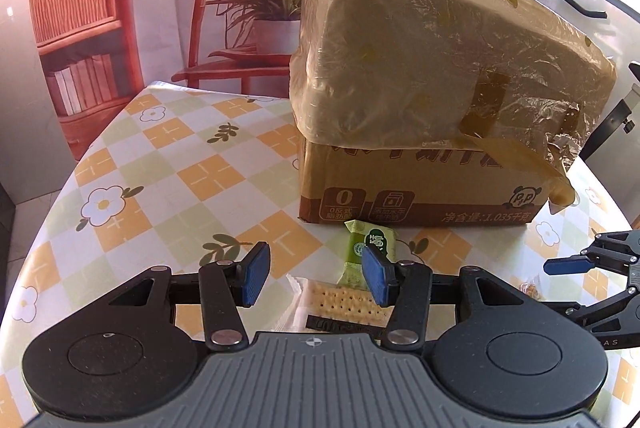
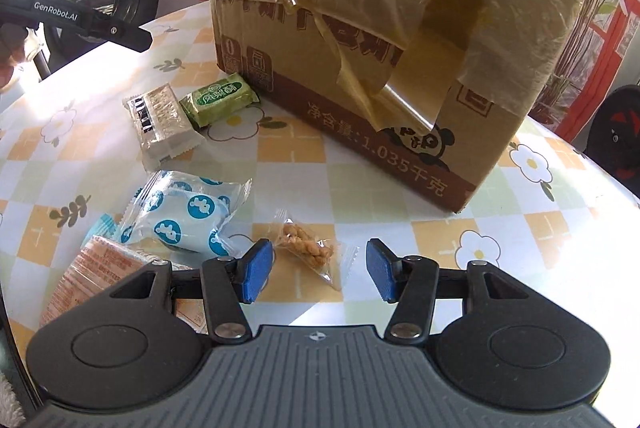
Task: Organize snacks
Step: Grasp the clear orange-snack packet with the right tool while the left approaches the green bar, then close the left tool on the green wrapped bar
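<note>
Snacks lie scattered on the worktop point(image 2: 360, 168) before a cardboard box point(image 2: 360, 68). Between the parted, empty fingers of the right gripper point(image 2: 319, 268) sits a clear peanut packet point(image 2: 308, 250), untouched. A blue-dotted pack point(image 2: 188, 216) lies to its left. The left gripper point(image 1: 316, 278), released, hangs over a cracker pack point(image 1: 340, 302), a green bar point(image 1: 370, 246) just beyond.

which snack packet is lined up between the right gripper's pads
The small clear packet of golden twisted snacks, just ahead of the open right gripper; the blue-dotted, green and cracker packets all lie off to its left.
</note>
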The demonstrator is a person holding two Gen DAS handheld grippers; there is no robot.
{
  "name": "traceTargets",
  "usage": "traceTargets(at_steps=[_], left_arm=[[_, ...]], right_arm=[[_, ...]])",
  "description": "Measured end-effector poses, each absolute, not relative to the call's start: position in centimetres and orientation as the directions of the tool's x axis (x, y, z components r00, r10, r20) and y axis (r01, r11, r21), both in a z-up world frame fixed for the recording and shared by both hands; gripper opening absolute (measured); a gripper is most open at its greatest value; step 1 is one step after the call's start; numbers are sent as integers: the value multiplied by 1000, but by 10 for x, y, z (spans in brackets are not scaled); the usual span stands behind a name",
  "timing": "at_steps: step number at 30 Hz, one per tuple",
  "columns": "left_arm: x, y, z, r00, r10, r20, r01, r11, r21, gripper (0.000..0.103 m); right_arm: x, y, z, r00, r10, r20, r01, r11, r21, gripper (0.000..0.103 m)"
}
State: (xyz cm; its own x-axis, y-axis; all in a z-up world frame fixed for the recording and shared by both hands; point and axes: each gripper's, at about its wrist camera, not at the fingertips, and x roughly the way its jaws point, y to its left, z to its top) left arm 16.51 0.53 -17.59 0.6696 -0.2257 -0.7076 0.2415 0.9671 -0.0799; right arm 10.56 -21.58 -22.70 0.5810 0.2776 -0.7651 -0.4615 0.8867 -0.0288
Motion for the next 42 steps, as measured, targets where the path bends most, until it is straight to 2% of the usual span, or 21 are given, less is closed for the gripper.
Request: traceTargets(at_steps=[5, 8, 10, 12, 17, 25, 42], left_arm=[[166, 1, -179, 666, -235, -708, 251, 964, -84, 53], [167, 0, -180, 665, -233, -709, 250, 965, -83, 53], [168, -1, -181, 663, -235, -711, 252, 964, -84, 53], [168, -4, -184, 659, -239, -714, 257, 963, -85, 53], [170, -11, -192, 645, -258, -720, 285, 955, -87, 53], [177, -26, -205, 603, -291, -743, 342, 935, -88, 53], [204, -50, -233, 583, -271, -766, 340, 938, -73, 53]], right_arm=[[118, -218, -233, 593, 286, -752, -458, 888, -24, 52], [123, -223, -237, 594, 306, -744, -442, 897, 16, 42], [124, -228, -241, 597, 311, -739, -416, 908, 47, 26], [122, -233, -243, 616, 325, -717, -391, 917, 80, 23], [116, -238, -246, 664, 334, -669, -325, 935, 144, 21], [108, -235, -253, 729, 324, -603, -280, 945, 169, 21], [102, -231, -256, 753, 314, -578, -296, 947, 128, 22]])
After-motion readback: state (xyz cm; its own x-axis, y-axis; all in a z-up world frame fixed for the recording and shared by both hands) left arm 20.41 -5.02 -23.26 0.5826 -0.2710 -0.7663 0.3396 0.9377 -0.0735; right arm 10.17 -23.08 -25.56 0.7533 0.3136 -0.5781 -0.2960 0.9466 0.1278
